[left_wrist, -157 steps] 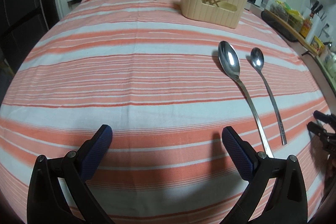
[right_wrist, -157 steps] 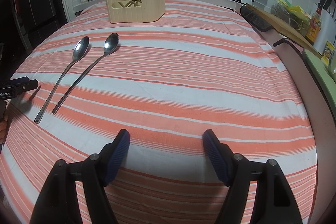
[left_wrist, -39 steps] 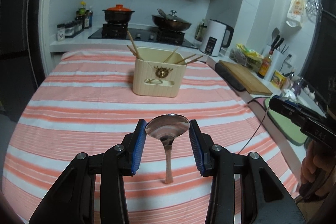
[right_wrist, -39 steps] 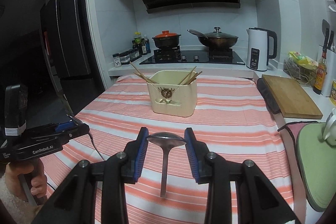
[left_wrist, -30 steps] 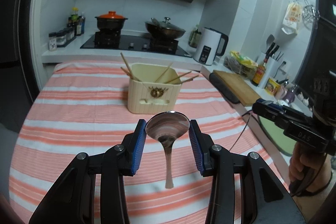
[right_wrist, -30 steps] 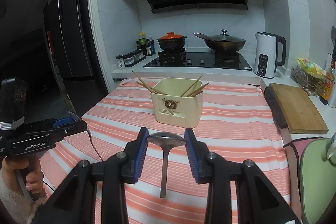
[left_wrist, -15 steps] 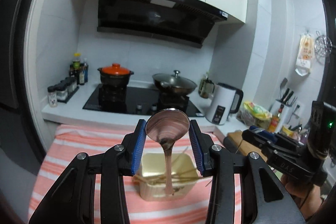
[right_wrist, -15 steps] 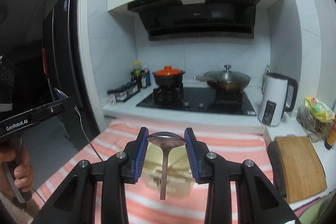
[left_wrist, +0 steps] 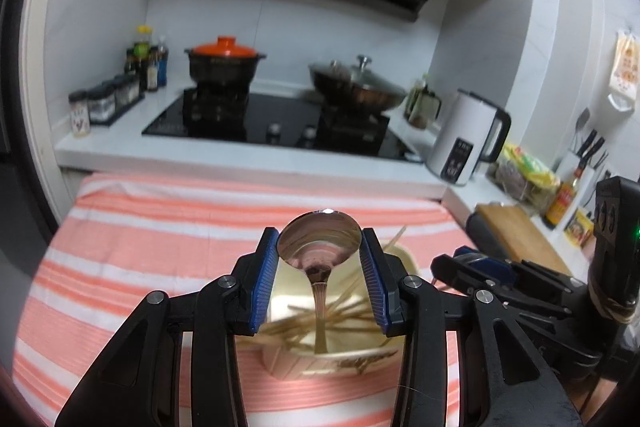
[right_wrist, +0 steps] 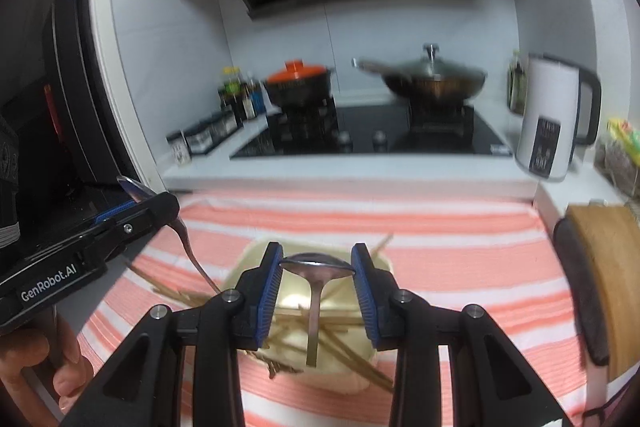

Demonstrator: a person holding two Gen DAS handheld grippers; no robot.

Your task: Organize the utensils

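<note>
Each hand-held gripper, left point(left_wrist: 319, 281) and right point(right_wrist: 317, 287), grips a spoon point(left_wrist: 319, 247) point(right_wrist: 316, 267) above the cream holder point(left_wrist: 404, 269); neither appears released yet, so both drops remain.

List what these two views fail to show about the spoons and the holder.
- Left wrist view: the handle tip of the left gripper's spoon is blurred against the chopsticks; depth inside the holder is unclear.
- Right wrist view: the right gripper hides the holder's front rim.
- Both views: the holder's emblem is blurred.
</note>
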